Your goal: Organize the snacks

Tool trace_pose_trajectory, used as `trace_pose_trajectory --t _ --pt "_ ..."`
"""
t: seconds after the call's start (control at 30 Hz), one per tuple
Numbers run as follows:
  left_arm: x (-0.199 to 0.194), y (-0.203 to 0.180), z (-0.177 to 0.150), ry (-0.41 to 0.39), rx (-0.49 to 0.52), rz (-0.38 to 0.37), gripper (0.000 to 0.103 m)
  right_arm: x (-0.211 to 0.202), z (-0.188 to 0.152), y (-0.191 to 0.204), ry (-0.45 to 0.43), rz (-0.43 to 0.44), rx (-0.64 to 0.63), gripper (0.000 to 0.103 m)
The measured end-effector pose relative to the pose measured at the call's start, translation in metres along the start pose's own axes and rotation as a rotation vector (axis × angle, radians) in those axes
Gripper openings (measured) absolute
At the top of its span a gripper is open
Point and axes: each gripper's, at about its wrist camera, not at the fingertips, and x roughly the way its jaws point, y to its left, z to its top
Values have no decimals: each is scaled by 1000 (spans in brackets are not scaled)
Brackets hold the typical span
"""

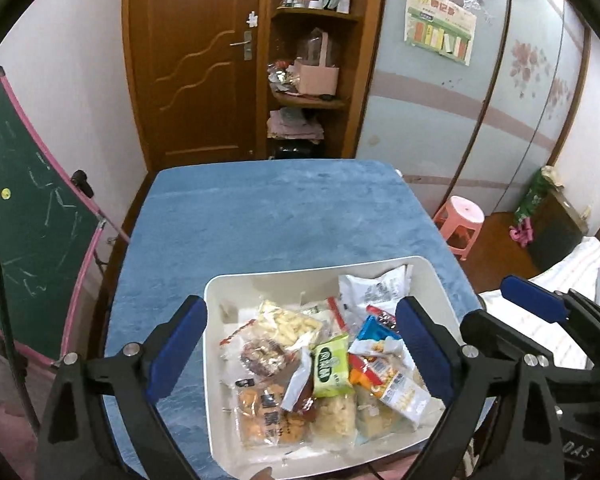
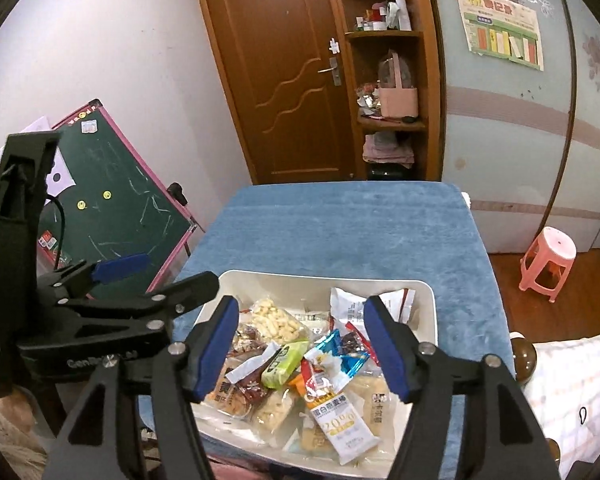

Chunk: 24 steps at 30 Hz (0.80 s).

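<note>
A white bin (image 1: pixel 440 280) sits on the blue cloth table (image 1: pixel 260 216), near the edge closest to the person. All the snacks (image 1: pixel 324 372) seen here are inside it, heaped in a messy pile — a green packet (image 2: pixel 286 362), a blue and white packet (image 2: pixel 336 356), puffy yellow bites in clear bags and some brown cakes. No snack lies out on the cloth in these views.

The left gripper (image 1: pixel 302 350) hangs over the bin with its blue pads spread wide and nothing between them. The right gripper (image 2: pixel 304 348) hangs over the same pile, also spread wide and holding nothing.

This could fit two stages — the snacks have all been gathered into the bin and the job is near its end, or they wait in the bin to be sorted out. The pictures do not settle which. Any grab here would need care: the packets overlap and are slippery, so the pads should close on just one
</note>
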Motion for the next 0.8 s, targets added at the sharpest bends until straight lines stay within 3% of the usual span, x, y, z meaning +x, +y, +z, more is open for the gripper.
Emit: trace_pose_trajectory --t 0.2,0.5,0.8 --pt "-12 5 -2 -30 -19 36 95 -4 -1 6 -10 -14 -13 66" --pt "-25 11 -1 -57 -31 99 95 -9 3 11 -29 -132 -22 70" --pt "-20 13 0 -36 -34 127 101 -5 10 6 -11 -177 29 70"
